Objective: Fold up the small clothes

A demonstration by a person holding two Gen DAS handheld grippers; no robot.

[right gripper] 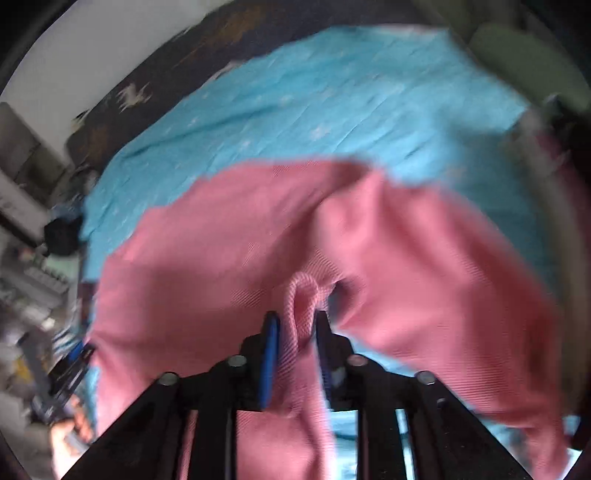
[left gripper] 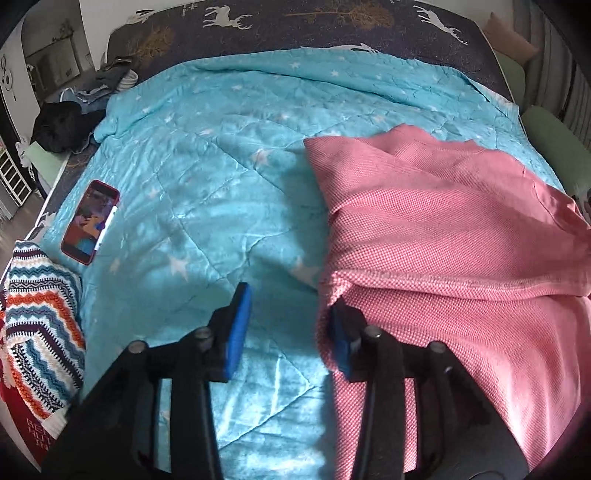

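A pink knit garment [left gripper: 443,229] lies rumpled on the right of a turquoise star-print quilt [left gripper: 207,155]. In the left wrist view my left gripper [left gripper: 291,297] is open over bare quilt. Its right finger [left gripper: 341,343] sits against the garment's left edge, and a cloth corner droops over its tip. In the blurred right wrist view my right gripper [right gripper: 297,325] is shut on a bunched fold of the pink garment [right gripper: 221,240]. The cloth hangs raised from that fold, with the quilt [right gripper: 314,103] showing underneath.
A red-cased phone [left gripper: 90,221] lies on the quilt's left side. A zigzag knitted cloth [left gripper: 40,314] is at the near left. Dark clothes [left gripper: 59,125] are piled at the far left. A dark deer-print sheet [left gripper: 295,22] lies beyond the quilt, and green cushions [left gripper: 554,140] line the right.
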